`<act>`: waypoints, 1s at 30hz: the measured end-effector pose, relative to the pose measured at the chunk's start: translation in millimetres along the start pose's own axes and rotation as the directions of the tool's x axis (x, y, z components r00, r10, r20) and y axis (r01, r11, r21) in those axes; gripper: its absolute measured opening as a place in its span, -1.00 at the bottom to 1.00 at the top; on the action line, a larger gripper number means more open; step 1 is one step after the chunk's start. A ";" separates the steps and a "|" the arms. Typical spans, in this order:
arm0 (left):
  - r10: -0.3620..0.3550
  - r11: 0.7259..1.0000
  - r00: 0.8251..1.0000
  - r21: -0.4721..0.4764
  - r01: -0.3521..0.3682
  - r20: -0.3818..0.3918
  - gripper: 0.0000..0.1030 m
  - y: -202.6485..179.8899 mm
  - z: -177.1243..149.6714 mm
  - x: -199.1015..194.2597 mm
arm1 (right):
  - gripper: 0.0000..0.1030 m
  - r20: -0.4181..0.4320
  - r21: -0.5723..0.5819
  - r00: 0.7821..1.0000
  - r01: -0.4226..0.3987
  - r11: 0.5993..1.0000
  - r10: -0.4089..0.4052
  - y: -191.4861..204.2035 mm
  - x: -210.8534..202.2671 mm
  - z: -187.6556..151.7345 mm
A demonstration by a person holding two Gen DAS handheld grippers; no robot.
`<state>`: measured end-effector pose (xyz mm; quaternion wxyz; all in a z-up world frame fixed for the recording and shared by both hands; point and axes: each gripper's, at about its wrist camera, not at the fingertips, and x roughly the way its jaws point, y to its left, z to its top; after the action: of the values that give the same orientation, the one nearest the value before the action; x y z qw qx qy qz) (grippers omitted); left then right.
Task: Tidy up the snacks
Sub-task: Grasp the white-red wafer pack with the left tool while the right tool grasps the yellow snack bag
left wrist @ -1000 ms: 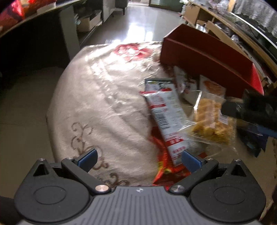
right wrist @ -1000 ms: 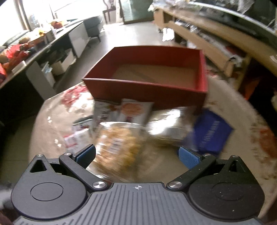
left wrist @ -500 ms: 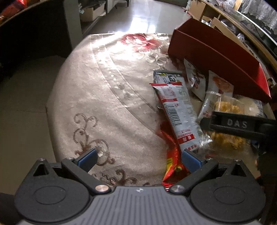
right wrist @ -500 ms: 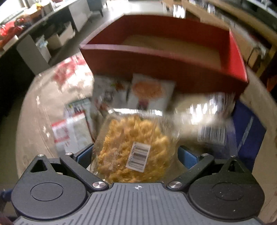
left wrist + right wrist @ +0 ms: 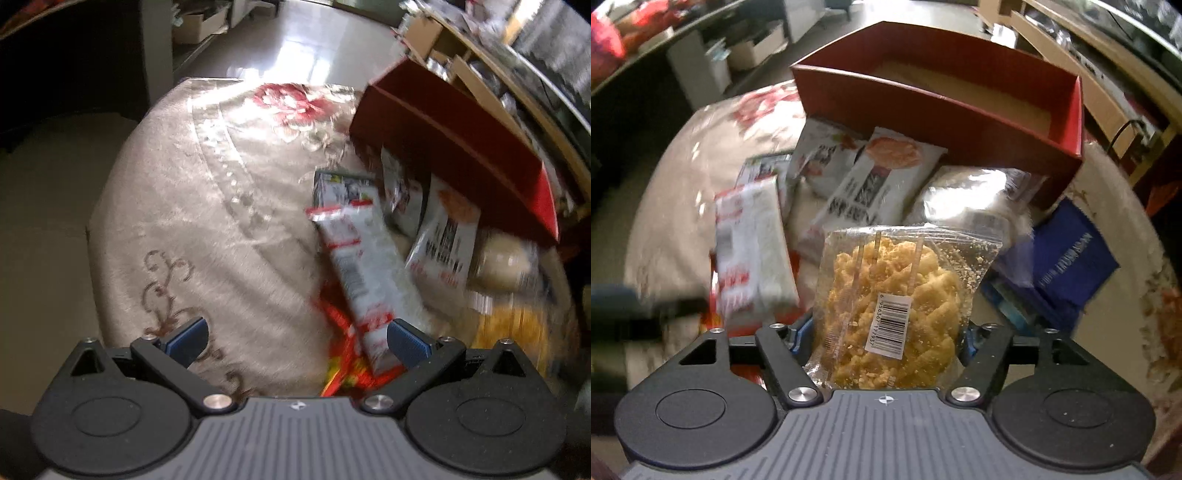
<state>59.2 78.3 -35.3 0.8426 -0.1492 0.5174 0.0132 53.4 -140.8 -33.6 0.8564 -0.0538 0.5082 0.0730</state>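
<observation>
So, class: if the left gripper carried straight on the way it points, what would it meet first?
Probably the bare patterned tablecloth; the long white-and-red snack packet lies just beside its right jaw. Depth is unclear.

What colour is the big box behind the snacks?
The big open cardboard box is red outside, with a tan floor inside. The right wrist view shows it best.

1. 1 red cardboard box (image 5: pixel 960 114) with an open top.
2. 1 clear plastic bag of yellow crunchy snack (image 5: pixel 894 314).
3. 2 long white-and-red packets (image 5: pixel 753 254), counting the partly hidden one.
4. 2 white pouches with printed pictures (image 5: pixel 882 184).
5. 1 dark blue packet (image 5: pixel 1071 266).
6. 1 shiny silver bag (image 5: pixel 967 199).
</observation>
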 end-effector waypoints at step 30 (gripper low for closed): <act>0.115 0.992 0.993 0.048 -0.114 -0.011 -0.10 -46.1 11.4 17.9 | 0.35 0.061 0.049 0.994 -0.096 0.994 0.093 -34.3 -36.1 -30.3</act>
<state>85.5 34.9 -35.2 0.8401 -0.0993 0.5311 0.0483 16.4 -182.2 -15.7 0.8678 -0.0053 0.4864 0.1018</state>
